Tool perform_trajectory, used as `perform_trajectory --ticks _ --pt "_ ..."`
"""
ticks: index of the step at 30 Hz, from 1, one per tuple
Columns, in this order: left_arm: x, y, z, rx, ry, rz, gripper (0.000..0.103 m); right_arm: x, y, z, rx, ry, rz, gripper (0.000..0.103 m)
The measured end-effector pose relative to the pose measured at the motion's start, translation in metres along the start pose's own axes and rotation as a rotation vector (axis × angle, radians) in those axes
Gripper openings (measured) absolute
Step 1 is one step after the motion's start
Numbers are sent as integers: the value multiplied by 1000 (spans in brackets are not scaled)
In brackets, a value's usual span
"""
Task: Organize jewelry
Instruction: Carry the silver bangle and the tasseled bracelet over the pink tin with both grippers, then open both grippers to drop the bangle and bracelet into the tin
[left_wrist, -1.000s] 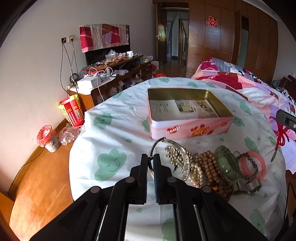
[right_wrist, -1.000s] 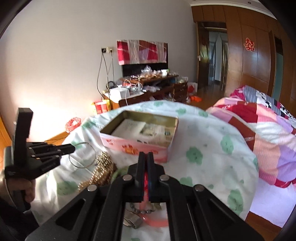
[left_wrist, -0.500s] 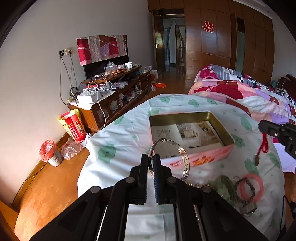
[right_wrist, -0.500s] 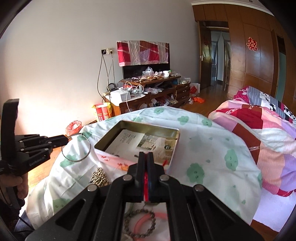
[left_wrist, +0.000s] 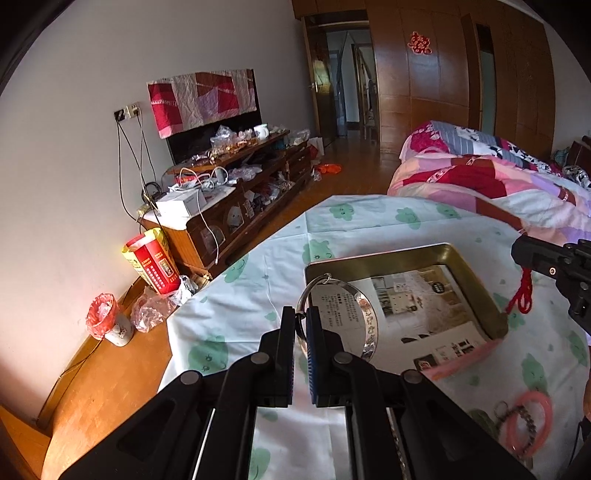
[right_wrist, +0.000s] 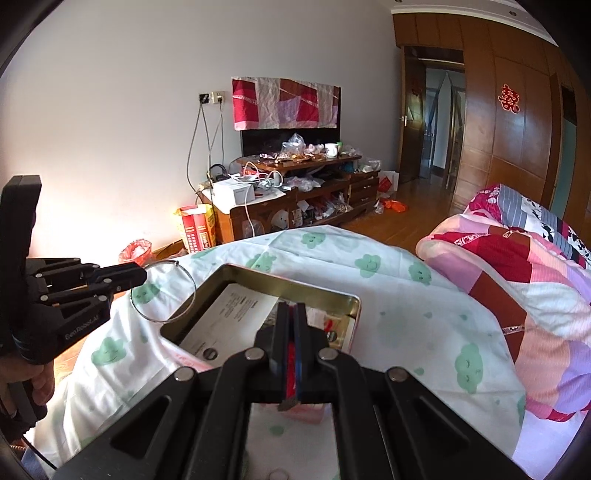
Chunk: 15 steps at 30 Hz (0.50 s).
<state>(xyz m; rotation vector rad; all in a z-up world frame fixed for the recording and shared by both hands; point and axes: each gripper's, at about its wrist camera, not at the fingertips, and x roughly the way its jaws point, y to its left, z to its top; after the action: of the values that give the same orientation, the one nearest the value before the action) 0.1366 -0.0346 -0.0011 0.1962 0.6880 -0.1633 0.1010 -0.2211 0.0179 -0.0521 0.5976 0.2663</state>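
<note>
— Fingers (left_wrist: 288, 332) of our left gripper (left_wrist: 301, 325) pinch the rim of the silver bangle (left_wrist: 341, 317), which hangs over the near left corner of the open tin (left_wrist: 476, 284).

— And our right gripper (right_wrist: 291, 325) is pressed together on the red cord charm (left_wrist: 521, 291), by the tin's right edge.

— We carry both further over the tin's paper-lined floor, lower them close, and only then let go, so nothing bounces out.

— The pink bracelet (left_wrist: 530, 422) waits on the cloth (left_wrist: 236, 317).
</note>
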Motion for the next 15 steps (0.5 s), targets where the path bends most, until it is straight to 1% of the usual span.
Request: perform_trajectory --ticks 8,11,13,15 --pt "33 -8 6 -1 26 12 5 31 -4 1 14 20 -23 3" --pt "45 -12 5 6 44 17 6 47 -5 -1 21 40 -28 3" --pt "51 -14 2 2 47 19 6 54 -4 -3 20 51 -45 3" --pt "57 -19 -3 17 75 37 7 63 -2 -8 7 74 -78 4"
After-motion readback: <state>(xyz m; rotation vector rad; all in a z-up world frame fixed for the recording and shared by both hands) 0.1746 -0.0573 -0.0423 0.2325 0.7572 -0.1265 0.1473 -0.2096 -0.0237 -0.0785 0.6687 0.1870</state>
